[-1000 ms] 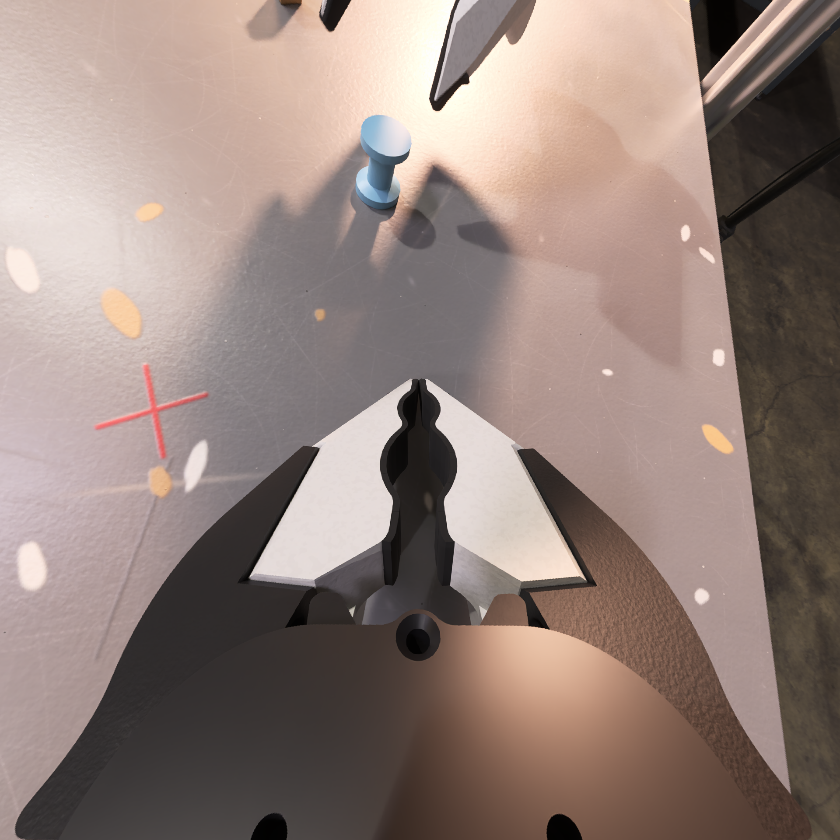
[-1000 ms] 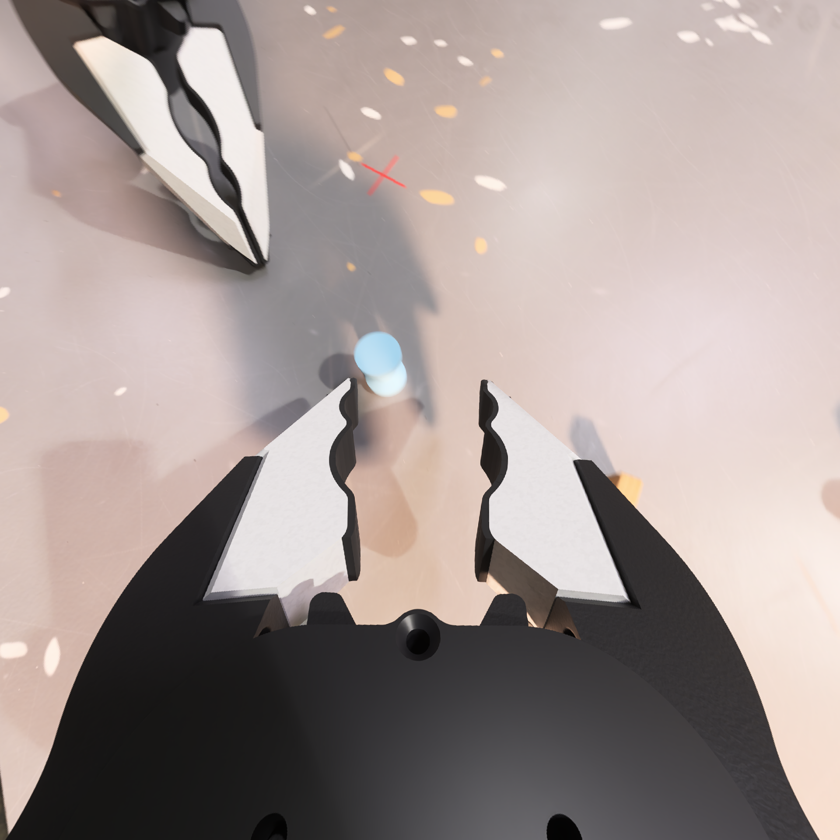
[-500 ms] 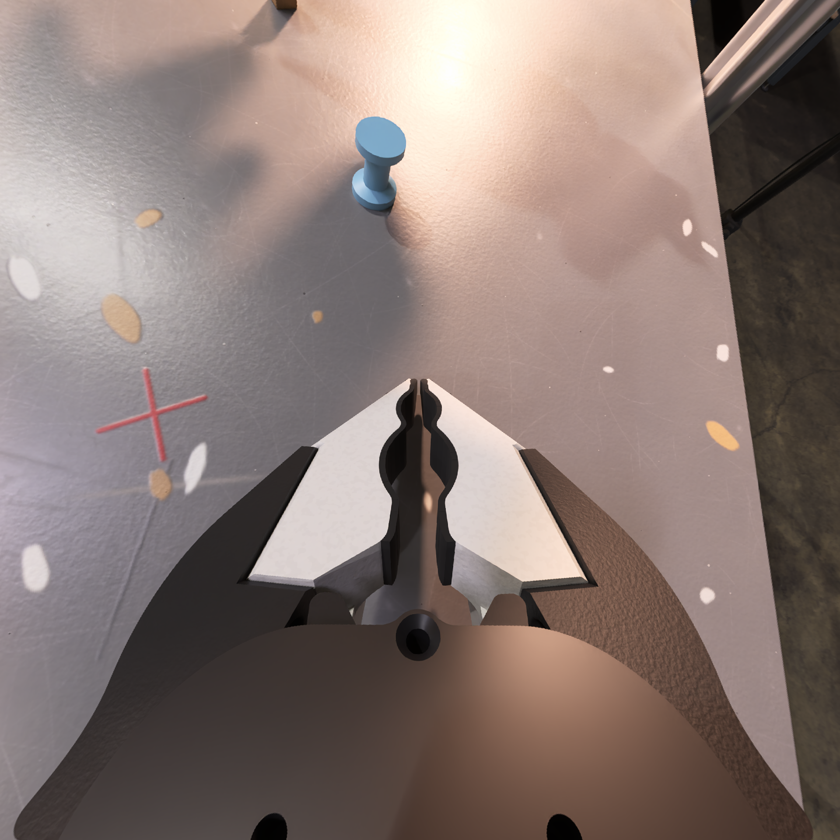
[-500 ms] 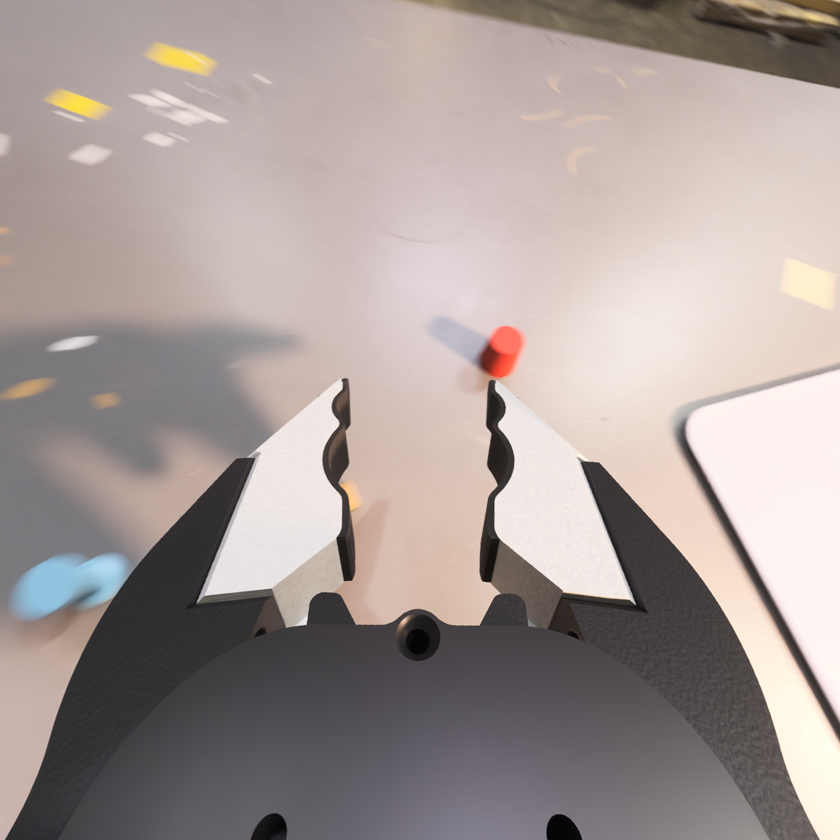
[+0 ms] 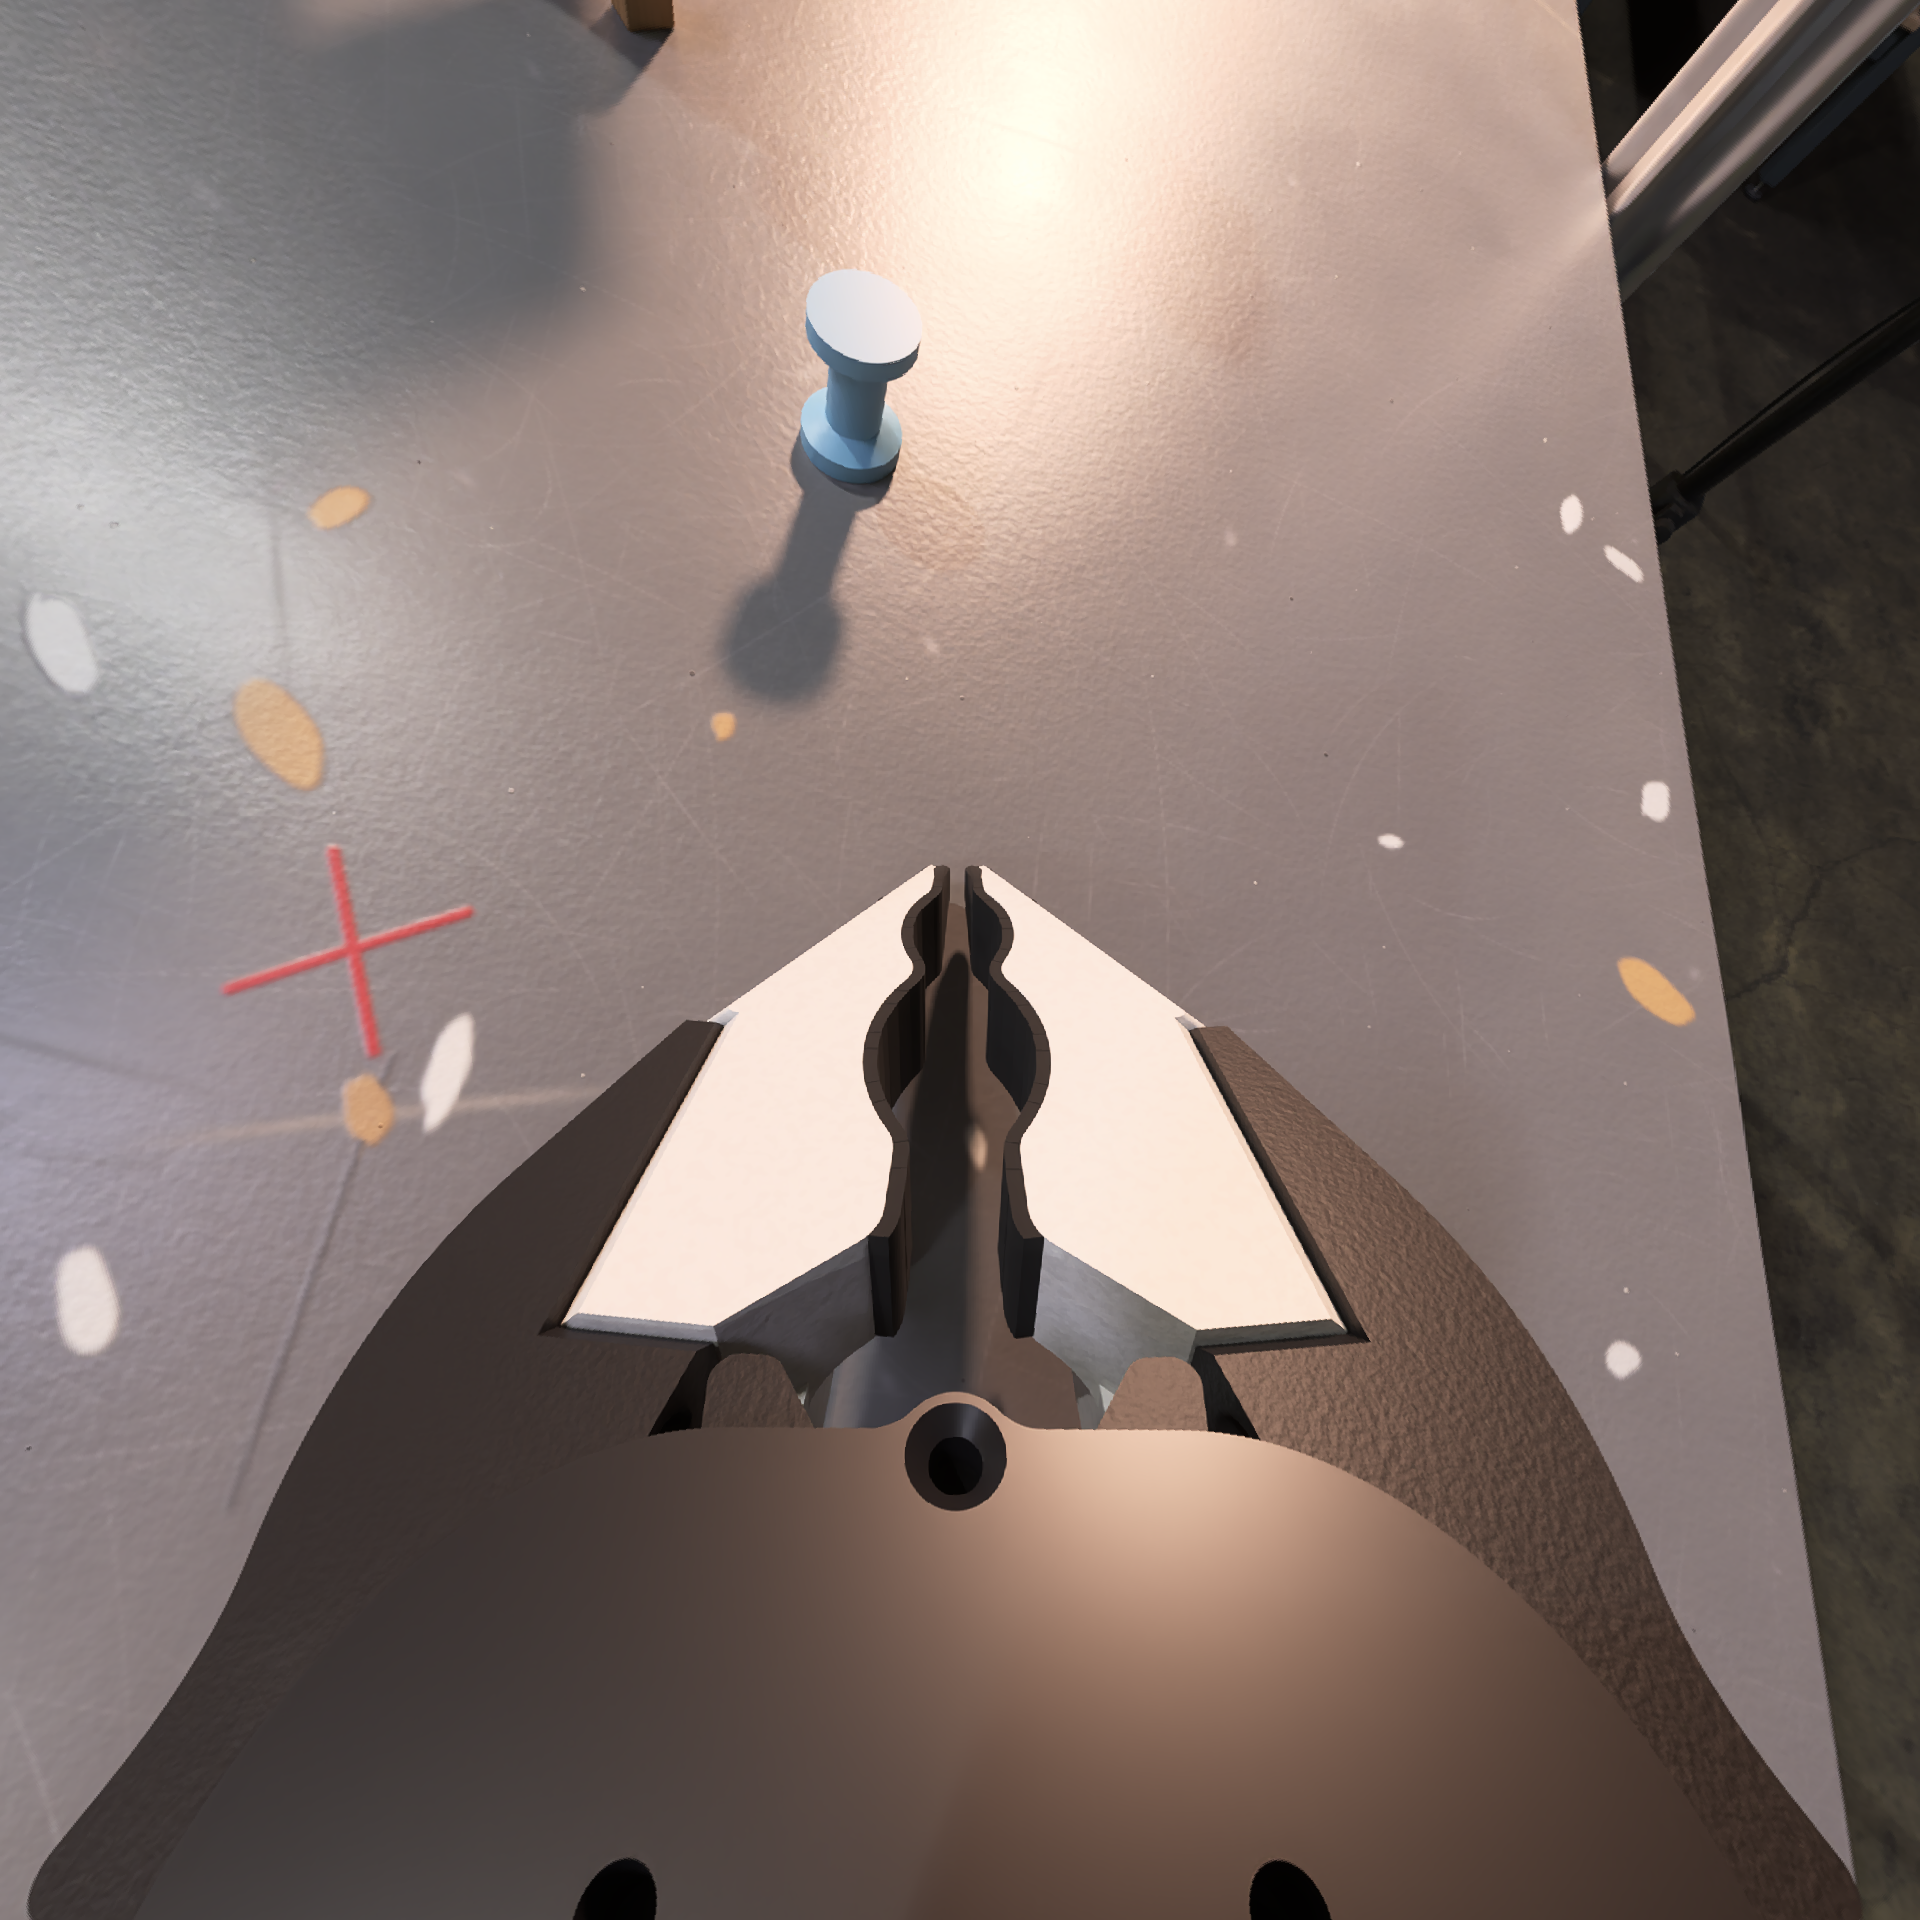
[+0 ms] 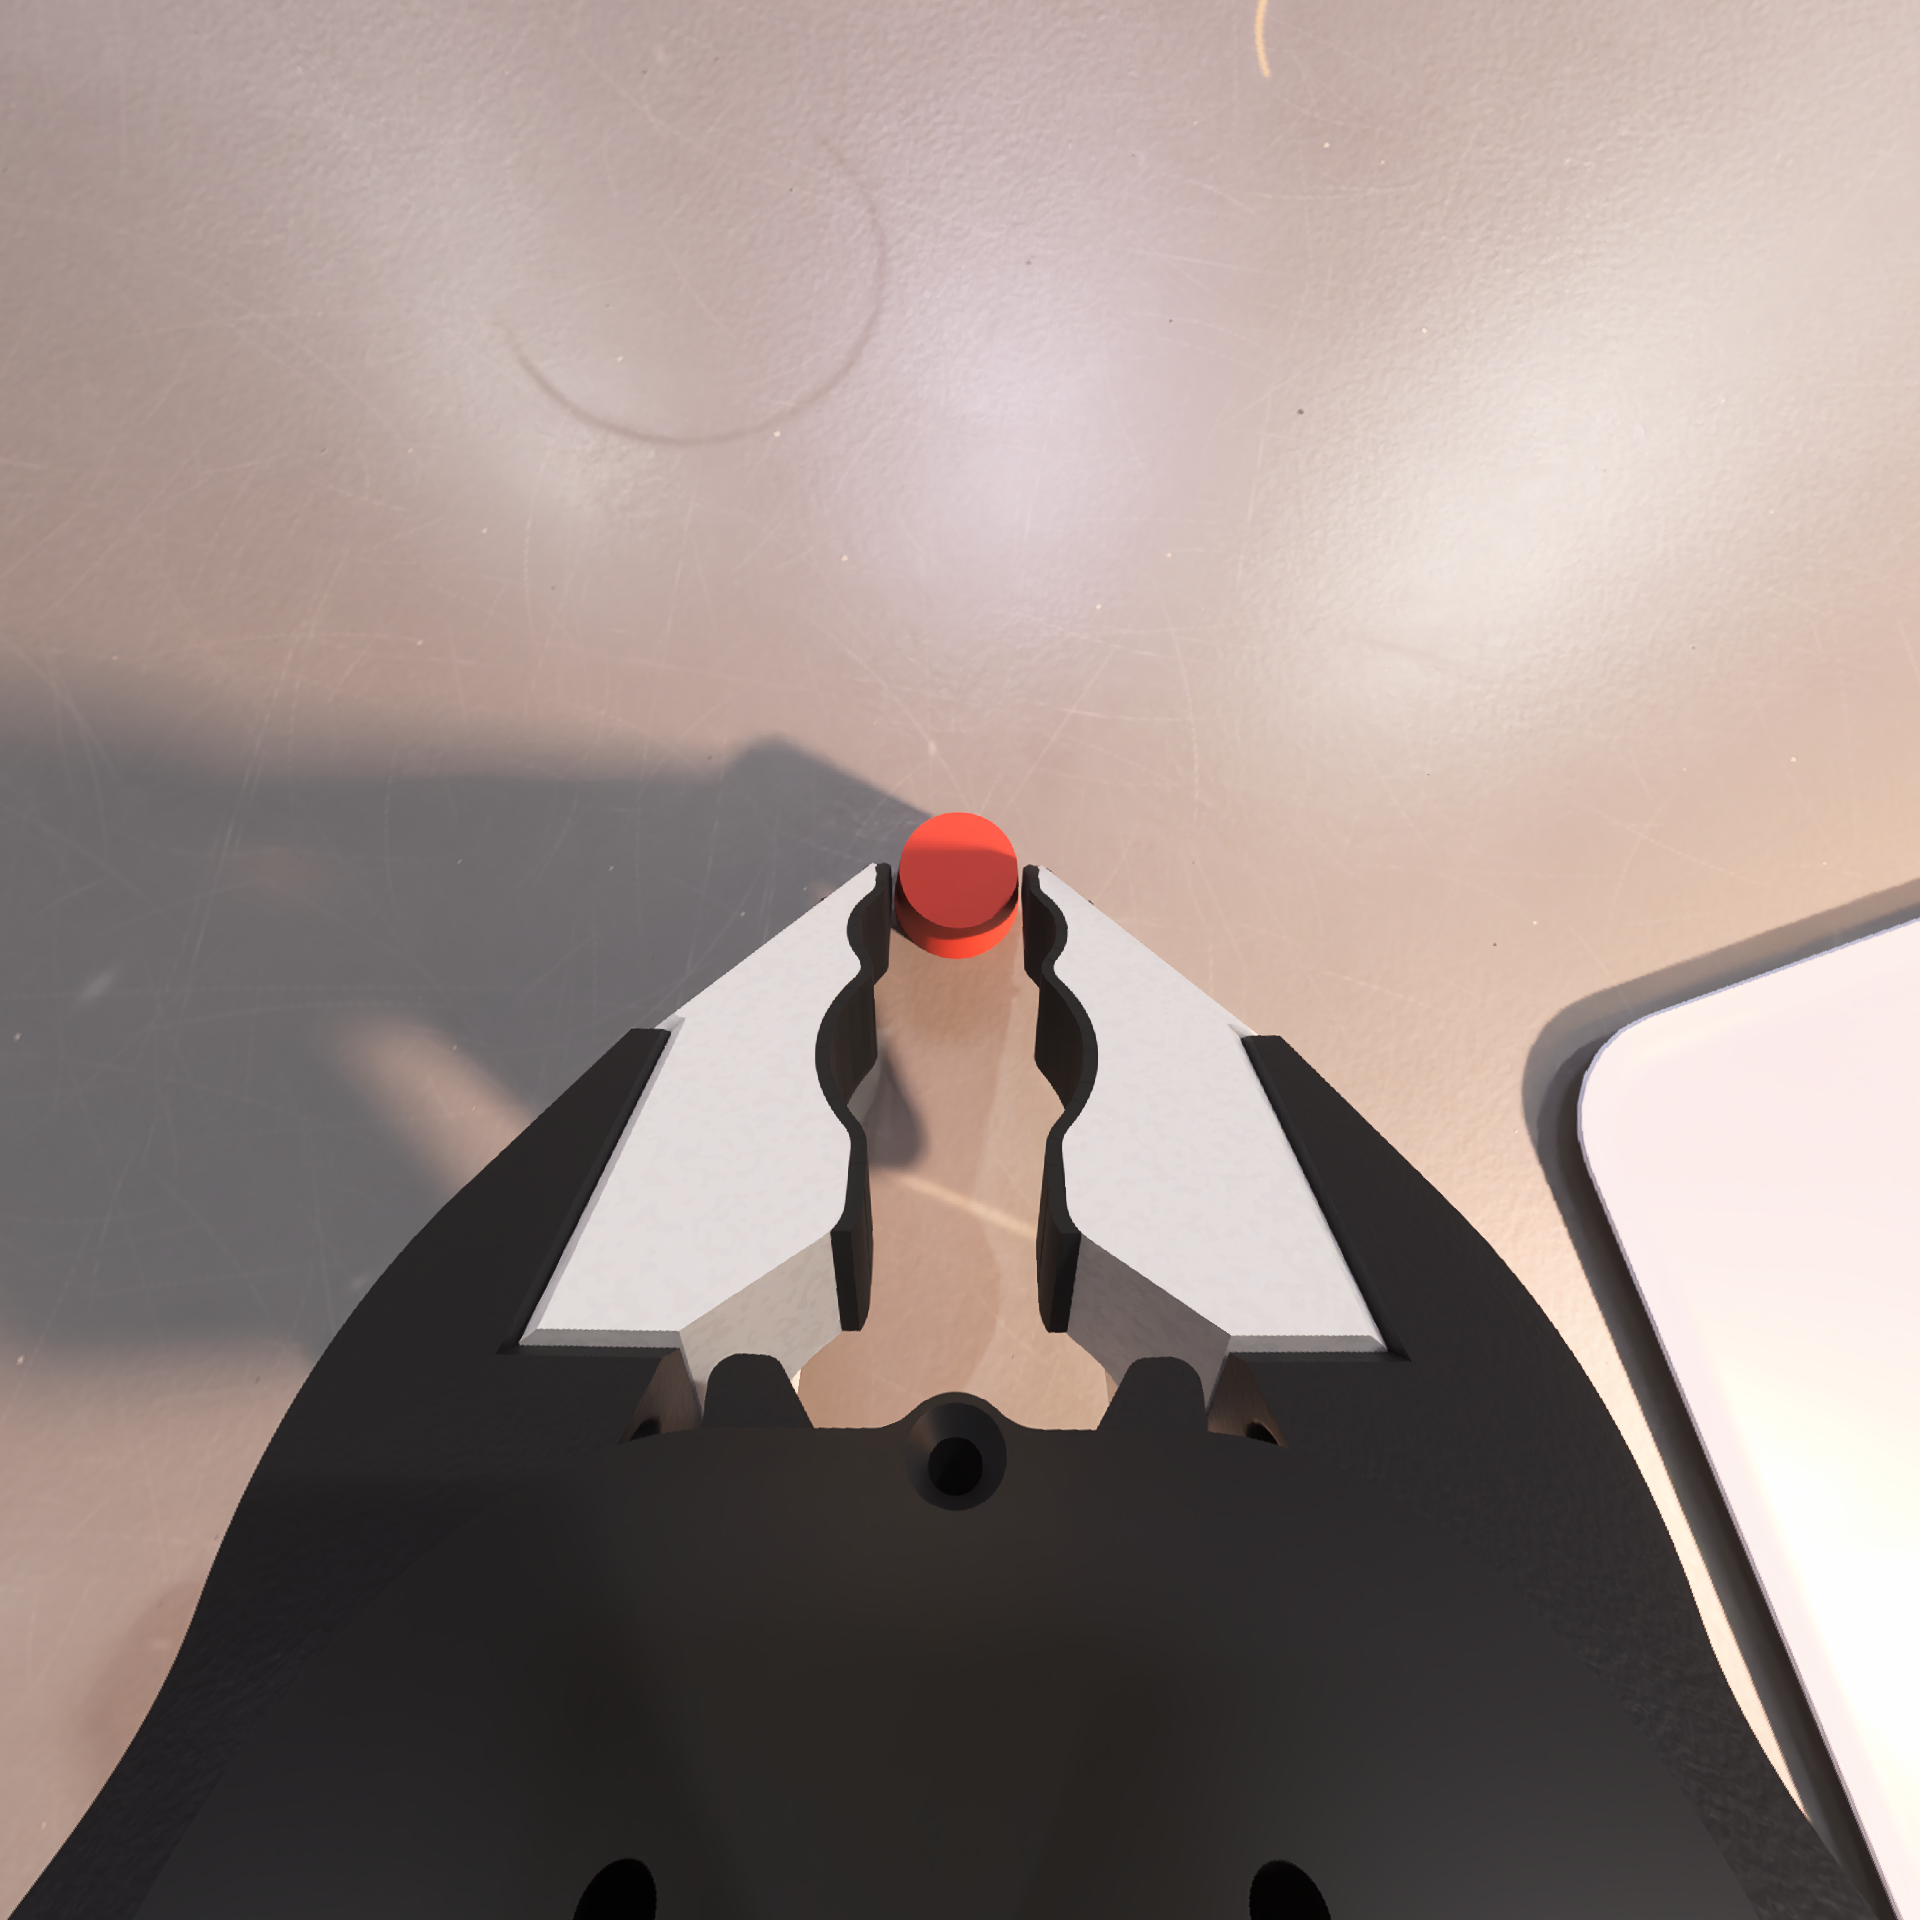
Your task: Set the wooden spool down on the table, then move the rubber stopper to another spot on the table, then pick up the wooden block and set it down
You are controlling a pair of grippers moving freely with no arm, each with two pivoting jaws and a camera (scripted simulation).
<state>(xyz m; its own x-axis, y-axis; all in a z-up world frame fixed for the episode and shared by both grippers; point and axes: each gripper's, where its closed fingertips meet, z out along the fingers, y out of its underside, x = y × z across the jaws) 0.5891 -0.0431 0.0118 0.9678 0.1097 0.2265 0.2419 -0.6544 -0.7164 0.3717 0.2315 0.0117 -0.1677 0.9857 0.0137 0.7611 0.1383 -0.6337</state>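
Note:
The blue spool (image 5: 858, 390) stands upright on the table, well ahead of my left gripper (image 5: 957, 871), which is shut and empty. A corner of the wooden block (image 5: 644, 10) shows at the top edge of the left wrist view. In the right wrist view, the red rubber stopper (image 6: 956, 883) sits on the table between the tips of my right gripper (image 6: 957, 896). The fingers are drawn in against its sides.
A white tray (image 6: 1766, 1299) with rounded corners lies to the right of my right gripper. The table's right edge (image 5: 1673, 831) runs close to my left gripper, with dark floor and a metal frame beyond. A red cross mark (image 5: 351, 948) is on the table at left.
My right gripper swung away from the blue spool to the red stopper and narrowed its fingers around it. It has left the left wrist view. My left gripper stayed shut and nearly still.

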